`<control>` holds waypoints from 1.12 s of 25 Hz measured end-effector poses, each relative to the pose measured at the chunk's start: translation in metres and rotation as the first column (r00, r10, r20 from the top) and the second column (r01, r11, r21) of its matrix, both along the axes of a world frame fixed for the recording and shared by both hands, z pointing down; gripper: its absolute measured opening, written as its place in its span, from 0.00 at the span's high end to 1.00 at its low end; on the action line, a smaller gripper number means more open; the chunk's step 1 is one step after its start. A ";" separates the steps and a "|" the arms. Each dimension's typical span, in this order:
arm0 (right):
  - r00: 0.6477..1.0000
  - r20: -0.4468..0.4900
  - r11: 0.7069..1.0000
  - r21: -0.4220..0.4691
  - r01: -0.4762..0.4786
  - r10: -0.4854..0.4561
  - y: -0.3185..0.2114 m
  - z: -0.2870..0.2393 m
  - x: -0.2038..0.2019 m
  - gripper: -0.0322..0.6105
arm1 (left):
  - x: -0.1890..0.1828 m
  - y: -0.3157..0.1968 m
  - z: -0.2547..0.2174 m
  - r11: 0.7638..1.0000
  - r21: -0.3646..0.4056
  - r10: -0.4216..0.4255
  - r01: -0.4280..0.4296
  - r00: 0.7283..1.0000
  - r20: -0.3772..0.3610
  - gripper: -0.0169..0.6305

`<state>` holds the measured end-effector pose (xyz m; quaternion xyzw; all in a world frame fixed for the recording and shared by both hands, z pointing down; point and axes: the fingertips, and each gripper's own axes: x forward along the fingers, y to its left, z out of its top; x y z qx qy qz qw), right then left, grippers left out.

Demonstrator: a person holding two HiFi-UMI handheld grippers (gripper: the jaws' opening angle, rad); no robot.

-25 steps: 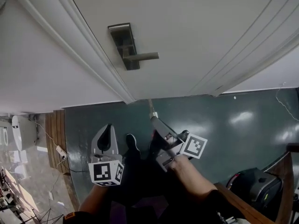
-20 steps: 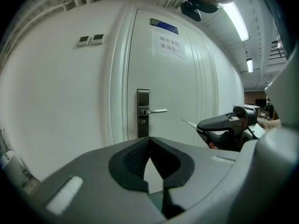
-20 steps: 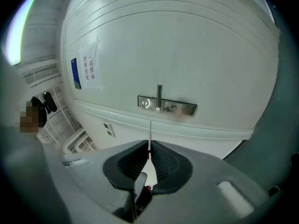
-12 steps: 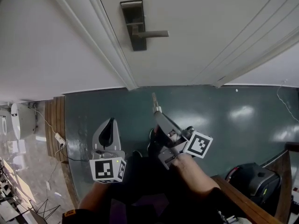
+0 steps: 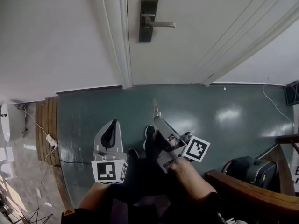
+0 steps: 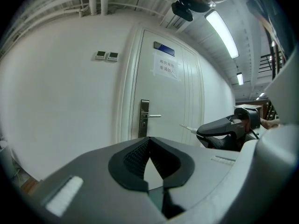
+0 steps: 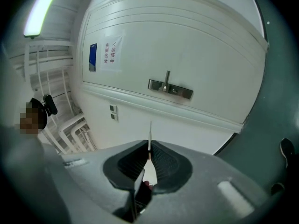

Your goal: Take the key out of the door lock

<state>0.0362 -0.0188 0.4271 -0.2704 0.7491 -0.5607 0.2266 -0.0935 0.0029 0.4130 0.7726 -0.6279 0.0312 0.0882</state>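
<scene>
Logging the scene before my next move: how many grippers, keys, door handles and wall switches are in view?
2 grippers: left gripper, right gripper
1 key
1 door handle
2 wall switches
Total: 6

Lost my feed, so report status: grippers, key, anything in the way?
Right gripper shut on key, blade sticking out past the jaws. Left gripper shut, empty. Key out of door lock, well apart from it. Nothing in the way.
</scene>
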 end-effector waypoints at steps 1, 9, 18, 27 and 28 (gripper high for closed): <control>1.000 -0.005 1.000 -0.005 -0.001 0.001 0.011 0.000 -0.003 0.93 | 0.000 0.008 0.000 1.000 0.003 0.009 -0.009 1.000 -0.010 0.95; 1.000 -0.014 1.000 -0.012 0.016 -0.016 0.067 -0.008 -0.004 0.93 | 0.006 0.048 -0.009 0.999 0.036 0.023 -0.021 0.999 -0.045 0.95; 0.999 -0.001 0.999 -0.023 0.047 -0.047 0.078 -0.005 0.028 0.93 | 0.032 0.060 -0.008 1.000 0.006 -0.025 0.025 1.000 -0.014 0.95; 0.999 -0.010 0.999 0.000 0.037 -0.037 0.084 -0.004 0.057 0.93 | 0.058 0.063 -0.010 0.999 -0.001 -0.032 0.033 0.999 0.021 0.95; 0.999 -0.015 0.999 0.001 0.035 -0.035 0.085 -0.003 0.058 0.93 | 0.059 0.063 -0.010 0.999 -0.001 -0.032 0.032 0.999 0.021 0.95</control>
